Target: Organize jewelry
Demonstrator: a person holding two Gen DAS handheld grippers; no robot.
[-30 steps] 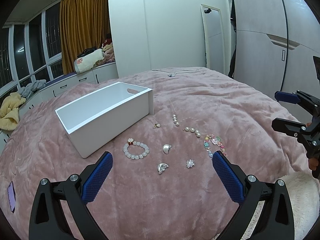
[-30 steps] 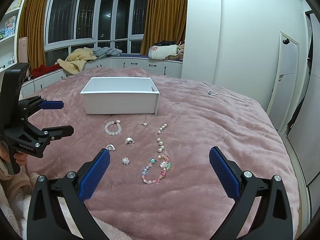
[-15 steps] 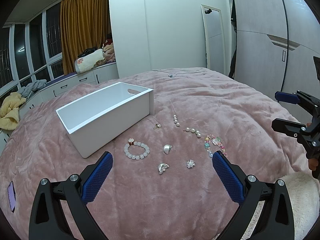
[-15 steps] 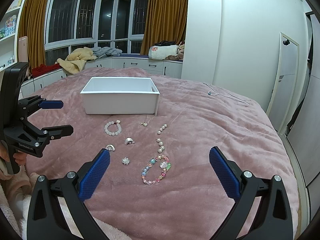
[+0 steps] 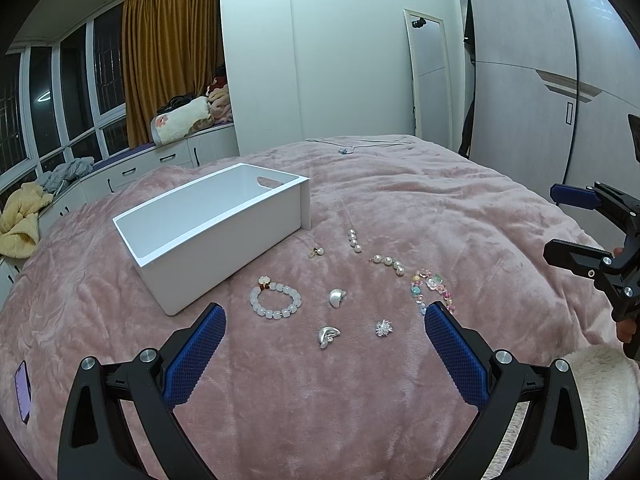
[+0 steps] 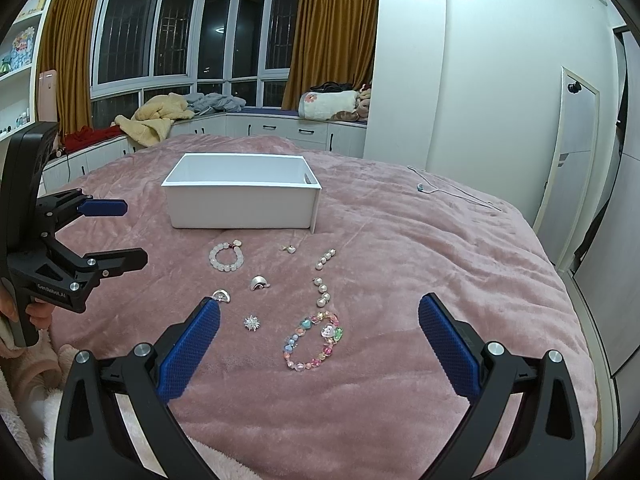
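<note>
Both tools are held above the near edge of the bed [image 6: 440, 248], which is covered by a pink plush blanket. The left tool [image 5: 325, 344] has its blue-padded jaws spread wide with nothing between them. The right tool [image 6: 319, 340] is likewise spread wide and empty.

A white box [image 6: 240, 208] stands upright and open-topped on the blanket. In front of it, apart from one another, lie a white bead bracelet [image 6: 226, 258], two silver shell-shaped pieces [image 6: 259, 282] [image 6: 222, 295], a small sparkly piece [image 6: 252, 323], a pearl strand [image 6: 323, 278] and a multicoloured bead bracelet [image 6: 312, 340]. A small charm [image 6: 289, 248] lies just in front of the box.
</note>
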